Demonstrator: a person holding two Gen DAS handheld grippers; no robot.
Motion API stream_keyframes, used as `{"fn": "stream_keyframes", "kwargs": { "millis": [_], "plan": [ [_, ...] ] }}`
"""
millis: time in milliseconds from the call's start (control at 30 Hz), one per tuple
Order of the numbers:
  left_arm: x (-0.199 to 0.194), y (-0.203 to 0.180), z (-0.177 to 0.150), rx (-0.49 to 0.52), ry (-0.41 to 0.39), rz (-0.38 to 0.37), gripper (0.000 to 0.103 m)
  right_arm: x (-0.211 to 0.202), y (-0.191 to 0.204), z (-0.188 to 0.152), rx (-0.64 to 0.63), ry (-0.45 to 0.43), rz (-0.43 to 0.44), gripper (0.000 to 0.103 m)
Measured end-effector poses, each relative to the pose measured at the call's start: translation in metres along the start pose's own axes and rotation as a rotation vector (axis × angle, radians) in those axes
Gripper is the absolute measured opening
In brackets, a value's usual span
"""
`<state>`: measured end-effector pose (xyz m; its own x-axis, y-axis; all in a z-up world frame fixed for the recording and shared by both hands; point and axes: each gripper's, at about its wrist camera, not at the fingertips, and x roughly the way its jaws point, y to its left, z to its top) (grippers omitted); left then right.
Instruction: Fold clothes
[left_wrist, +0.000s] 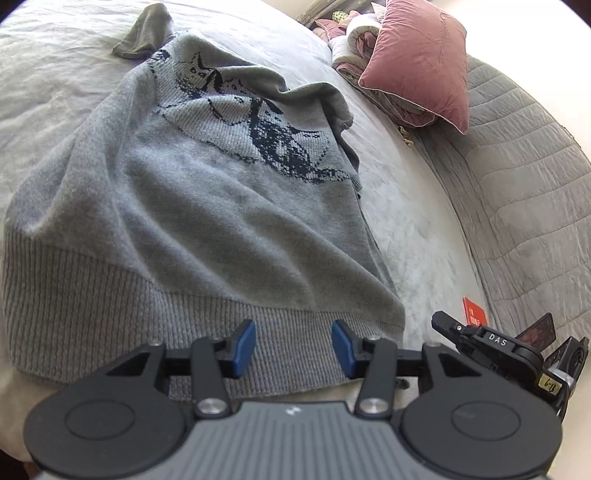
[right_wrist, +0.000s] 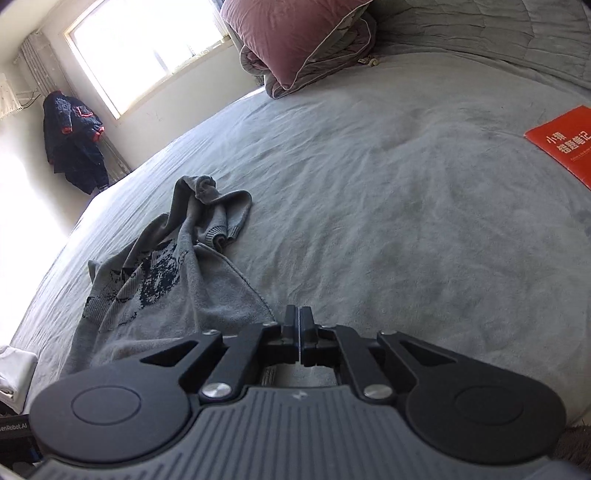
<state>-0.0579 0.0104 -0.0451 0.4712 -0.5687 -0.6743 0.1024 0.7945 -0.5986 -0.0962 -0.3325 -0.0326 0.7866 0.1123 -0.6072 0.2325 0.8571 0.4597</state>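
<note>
1. The grey sweater lay spread but rumpled on the bed, ribbed hem nearest the person, one sleeve bunched at the far end; no finished fold showed in either view.
2. The left hand-held gripper hovered over the middle of the hem with its blue pads parted and nothing between them.
3. The right hand-held gripper had its jaws pressed together at the sweater's right edge; whether a thin bit of knit was pinched there could not be told, as the fingers hid the contact.
4. Judged from this layout, the step in hand was taking the hem at two points. To do it well, the left pads should straddle both layers of the rib and close squarely, well apart from the right grip, so the hem lifts as one straight line.
5. The wrinkles across the body wanted smoothing before any crease, or the fold would trap them.
6. The red booklet and pink pillow lay clear of the sweater.
</note>
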Motion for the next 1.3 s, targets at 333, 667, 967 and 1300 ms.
{"fn": "stream_keyframes", "kwargs": {
  "millis": [333,667,967,1300],
  "plan": [
    [0.010,-0.030,0.065,0.139,-0.017,0.128,0.071,0.043,0.032,0.039,-0.053,0.055,0.028,0.043],
    [0.059,-0.085,0.143,0.218,-0.016,0.209,0.072,0.104,0.057,0.094,-0.078,0.086,0.078,0.047],
    [0.118,-0.124,0.189,0.231,0.014,0.233,0.073,0.142,0.037,0.116,-0.035,0.101,0.087,0.059],
    [0.183,-0.155,0.227,0.236,0.043,0.262,0.074,0.162,0.007,0.122,0.124,0.150,0.133,0.061]
  ]
}}
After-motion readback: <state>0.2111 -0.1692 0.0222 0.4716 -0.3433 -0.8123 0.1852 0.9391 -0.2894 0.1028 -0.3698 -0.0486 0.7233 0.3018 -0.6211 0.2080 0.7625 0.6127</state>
